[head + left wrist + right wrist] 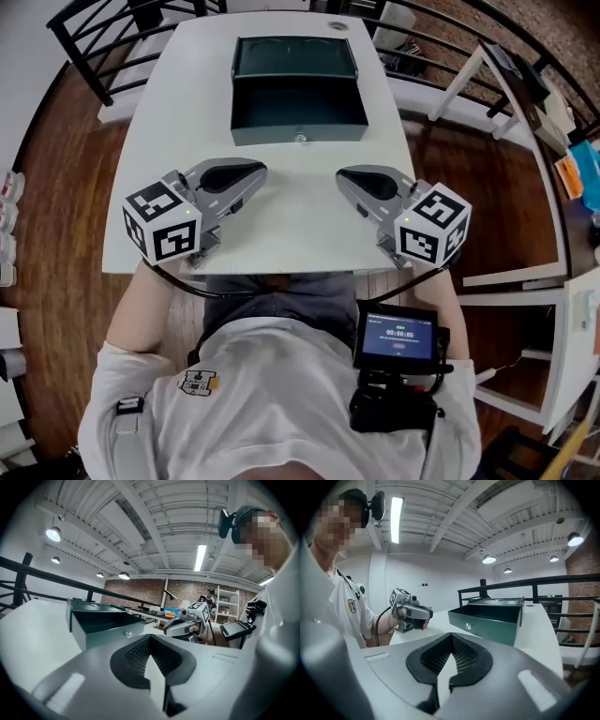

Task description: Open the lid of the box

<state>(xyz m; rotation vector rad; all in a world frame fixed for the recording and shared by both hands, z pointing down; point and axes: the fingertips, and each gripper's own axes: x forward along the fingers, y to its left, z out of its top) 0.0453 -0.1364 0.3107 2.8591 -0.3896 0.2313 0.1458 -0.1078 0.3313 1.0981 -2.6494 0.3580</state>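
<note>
The left claw (255,172) is pressed together with nothing between its jaws, and its own view shows the tips (149,638) meeting over bare table. The right claw (343,174) is likewise pressed together and empty, its tips (451,635) touching. Both rest on the near part of the white table (281,230), well apart from each other, noses aimed toward 12 o'clock. Beyond them, at 12 o'clock on the far half of the table, sits the dark green box (298,111), touched by neither claw. Its lid (295,56) is already swung up and back past the far rim, leaving the interior open and apparently empty, so the task looks done, with nothing evidently left but to keep clear. The box's long axis runs from 9 to 3 o'clock. Its mouth faces up, its front wall with a small metal knob (300,138) faces 6 o'clock toward the person, and the hinge side lies at 12 o'clock.
</note>
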